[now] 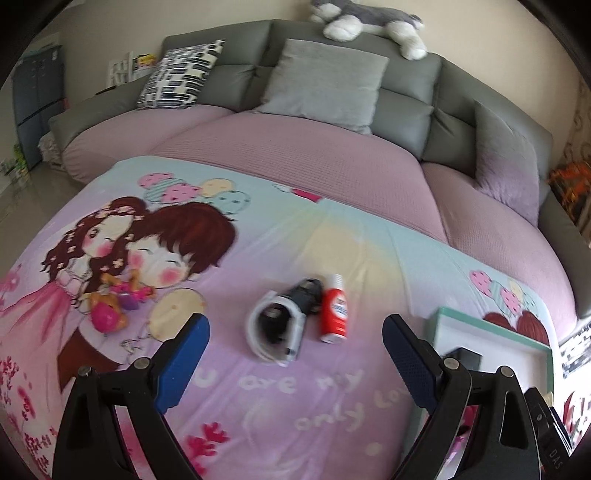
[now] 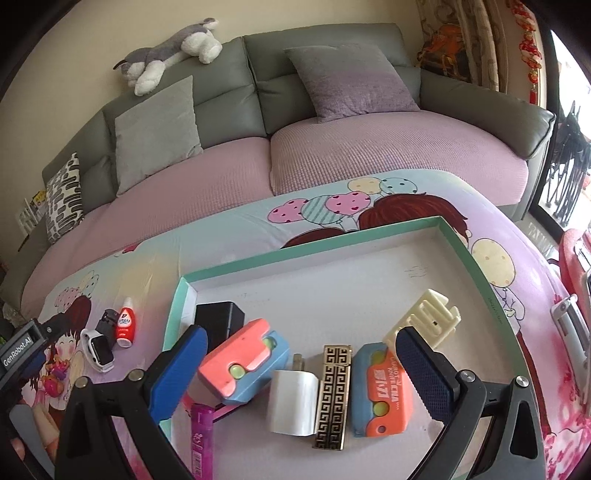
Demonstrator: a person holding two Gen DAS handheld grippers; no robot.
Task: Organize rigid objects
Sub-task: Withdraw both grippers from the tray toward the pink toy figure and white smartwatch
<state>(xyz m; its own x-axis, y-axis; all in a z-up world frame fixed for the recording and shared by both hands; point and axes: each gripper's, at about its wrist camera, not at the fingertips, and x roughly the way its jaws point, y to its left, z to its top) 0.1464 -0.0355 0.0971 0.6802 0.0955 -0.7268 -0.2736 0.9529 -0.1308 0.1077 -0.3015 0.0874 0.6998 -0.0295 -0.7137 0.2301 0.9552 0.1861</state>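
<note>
The left gripper is hovering, blue-padded jaws wide apart and empty, over a white smartwatch with a dark screen lying on the cartoon-print bedsheet. A red-and-white small plastic bottle is touching a dark clip-like object just behind the watch; closing carelessly risks knocking the bottle rolling. The right gripper, also spread and empty, is hanging above the teal-rimmed white tray holding sorted items. Beyond, a grey sofa is carrying a plush husky.
</note>
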